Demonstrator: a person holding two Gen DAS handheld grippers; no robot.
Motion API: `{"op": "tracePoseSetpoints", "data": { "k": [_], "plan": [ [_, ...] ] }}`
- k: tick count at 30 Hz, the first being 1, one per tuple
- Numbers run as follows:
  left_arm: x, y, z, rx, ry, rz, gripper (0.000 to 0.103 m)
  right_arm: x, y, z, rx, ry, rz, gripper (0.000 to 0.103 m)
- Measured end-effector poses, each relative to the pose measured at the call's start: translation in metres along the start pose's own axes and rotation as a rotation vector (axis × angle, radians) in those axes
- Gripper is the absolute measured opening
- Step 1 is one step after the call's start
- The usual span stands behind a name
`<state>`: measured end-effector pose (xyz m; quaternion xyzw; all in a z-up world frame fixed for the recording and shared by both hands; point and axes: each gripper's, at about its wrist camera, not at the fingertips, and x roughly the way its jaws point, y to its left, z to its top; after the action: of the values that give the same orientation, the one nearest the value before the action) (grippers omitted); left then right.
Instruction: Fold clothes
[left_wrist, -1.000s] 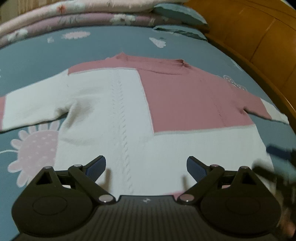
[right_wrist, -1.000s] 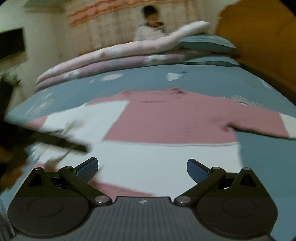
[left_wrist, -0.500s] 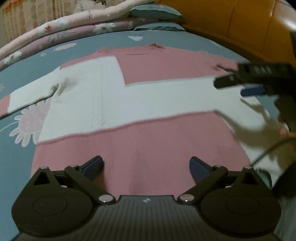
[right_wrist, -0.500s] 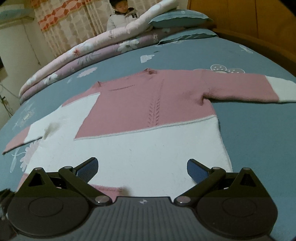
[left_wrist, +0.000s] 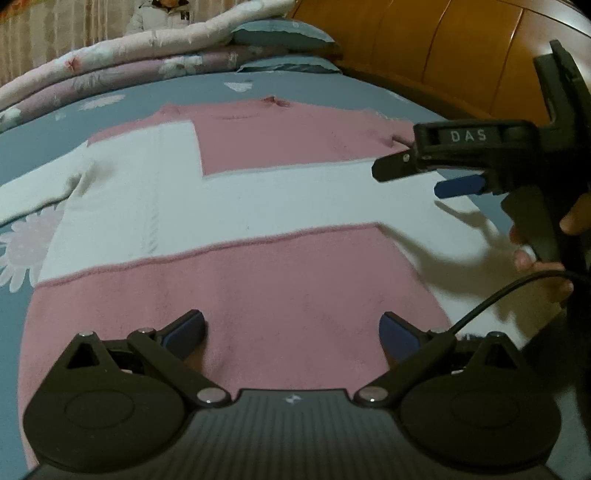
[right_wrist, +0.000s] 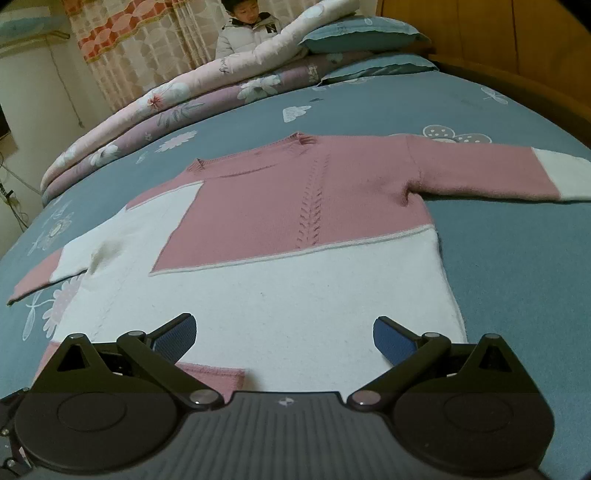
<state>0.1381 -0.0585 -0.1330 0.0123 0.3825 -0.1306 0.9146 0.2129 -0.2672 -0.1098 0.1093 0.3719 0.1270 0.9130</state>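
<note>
A pink and white knitted sweater lies flat on the blue bed, front up, both sleeves spread out. My left gripper hovers open over its pink hem band, nothing between the fingers. In the right wrist view the same sweater fills the middle, its right sleeve stretched out to the right. My right gripper is open just above the white band near the hem. The left wrist view also shows the right gripper from the side, held by a hand above the sweater's right edge.
The blue flowered bedsheet surrounds the sweater. Rolled quilts and pillows lie along the far side. A wooden headboard rises at the right. A person in a white jacket sits behind the quilts.
Both grippers pulled back toward the hem, so the pink hem band now shows under the left one. The right gripper has come into the left view at the right. Both stayed open.
</note>
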Motion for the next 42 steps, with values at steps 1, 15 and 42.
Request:
{"op": "tracePoseSetpoints", "data": {
  "k": [1,15,42],
  "plan": [
    [-0.001,0.002,0.001,-0.002,-0.004,0.006,0.102,0.000,0.000,0.000,-0.004,-0.001,0.003,0.103],
    [-0.009,0.049,0.027,-0.109,-0.078,0.074,0.102,-0.012,0.004,0.000,-0.030,-0.051,0.050,0.103],
    [0.002,0.079,0.012,-0.222,-0.038,0.047,0.102,-0.008,0.009,-0.002,-0.041,-0.031,0.074,0.103]
  ]
}}
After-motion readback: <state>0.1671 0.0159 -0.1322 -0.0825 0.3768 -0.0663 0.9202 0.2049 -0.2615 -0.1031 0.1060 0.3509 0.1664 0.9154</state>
